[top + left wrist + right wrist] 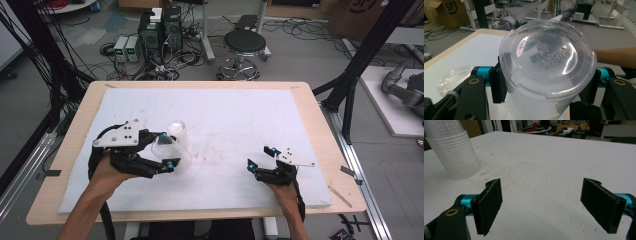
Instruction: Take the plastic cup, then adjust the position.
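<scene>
A stack of clear plastic cups (pixel 174 151) stands bottom-up, its rims low over the white board (pixel 230 112), with my left gripper (pixel 167 149) shut on it. In the left gripper view the top cup's embossed base (pixel 544 56) faces the camera, and the left gripper (pixel 544 87) has a black pad (pixel 497 86) pressed on each side of the stack. The right gripper view has the same ribbed stack (pixel 452 152) at upper left. My right gripper (pixel 259 156) rests near the board's front right, open with nothing between its pads (pixel 487 205). The right gripper (pixel 541 205) points across bare board.
A single clear cup (pixel 177 129) lies just beyond the held stack; it is the cup (pixel 456 78) at the left gripper view's left. The wooden table edge (pixel 320 125) frames the board. A stool (pixel 244 44), computers (pixel 160 30) and cables sit on the floor behind.
</scene>
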Motion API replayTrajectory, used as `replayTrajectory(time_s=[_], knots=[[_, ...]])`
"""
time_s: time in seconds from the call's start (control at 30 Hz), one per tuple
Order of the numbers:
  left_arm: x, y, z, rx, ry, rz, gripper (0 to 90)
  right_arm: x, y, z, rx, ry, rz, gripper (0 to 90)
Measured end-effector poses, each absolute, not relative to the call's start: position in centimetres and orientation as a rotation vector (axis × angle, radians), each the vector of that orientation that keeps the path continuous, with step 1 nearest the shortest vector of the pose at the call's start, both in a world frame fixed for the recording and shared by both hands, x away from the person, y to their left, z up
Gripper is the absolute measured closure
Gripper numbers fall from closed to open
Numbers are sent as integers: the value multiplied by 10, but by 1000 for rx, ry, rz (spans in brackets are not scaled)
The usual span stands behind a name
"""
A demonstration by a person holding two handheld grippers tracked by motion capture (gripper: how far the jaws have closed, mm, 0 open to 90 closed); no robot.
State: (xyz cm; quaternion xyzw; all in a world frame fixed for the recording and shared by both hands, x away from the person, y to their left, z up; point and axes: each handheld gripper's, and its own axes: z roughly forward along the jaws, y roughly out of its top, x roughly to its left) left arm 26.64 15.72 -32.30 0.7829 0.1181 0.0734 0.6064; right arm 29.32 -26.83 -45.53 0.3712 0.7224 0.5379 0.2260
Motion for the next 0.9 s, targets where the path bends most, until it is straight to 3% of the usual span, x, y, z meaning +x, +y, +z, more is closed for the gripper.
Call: replayTrajectory(time_s=[0.53, 0.9], knots=[[272, 151, -367, 1784, 248, 123, 373, 292, -268, -455, 1013, 1981, 1483, 177], [271, 153, -366, 1784, 258, 139, 373, 292, -271, -455, 1010, 1983, 1514, 177]])
